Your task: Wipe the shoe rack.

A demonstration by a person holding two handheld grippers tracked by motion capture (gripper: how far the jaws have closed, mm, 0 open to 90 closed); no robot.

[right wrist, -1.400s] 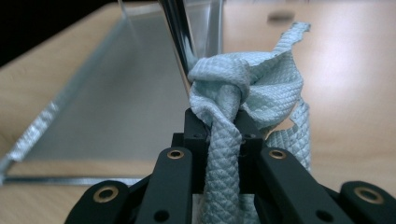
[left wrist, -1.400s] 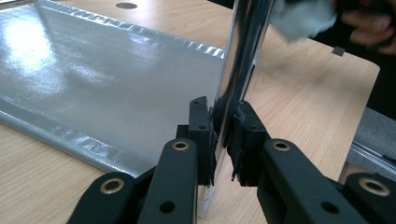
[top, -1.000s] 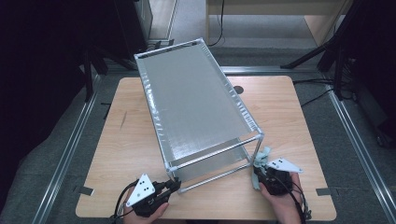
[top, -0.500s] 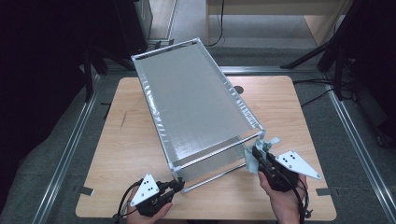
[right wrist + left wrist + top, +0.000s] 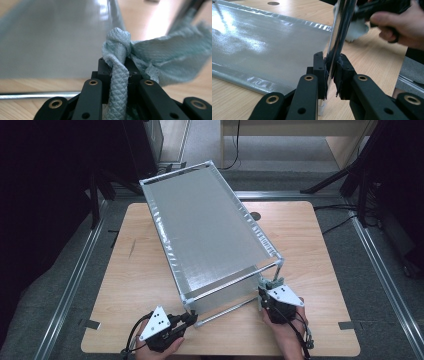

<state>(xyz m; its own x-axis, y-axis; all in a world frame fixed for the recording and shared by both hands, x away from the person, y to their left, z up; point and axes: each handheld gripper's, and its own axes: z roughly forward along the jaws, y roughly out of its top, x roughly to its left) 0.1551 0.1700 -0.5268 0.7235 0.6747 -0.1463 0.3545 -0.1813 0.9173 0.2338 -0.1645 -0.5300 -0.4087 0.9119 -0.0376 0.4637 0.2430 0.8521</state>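
Two grippers clamped: left gripper point(image 5: 331, 75) on rack leg point(image 5: 340, 32); right gripper point(image 5: 117, 72) on cloth point(image 5: 172, 60).

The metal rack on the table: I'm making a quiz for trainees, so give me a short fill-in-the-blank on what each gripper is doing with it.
1. The left gripper is shut on a shiny metal ____ of the rack.
2. The right gripper holds a pale green ____.
3. The rack stands on a ____ table.

Missing words: post; cloth; wooden
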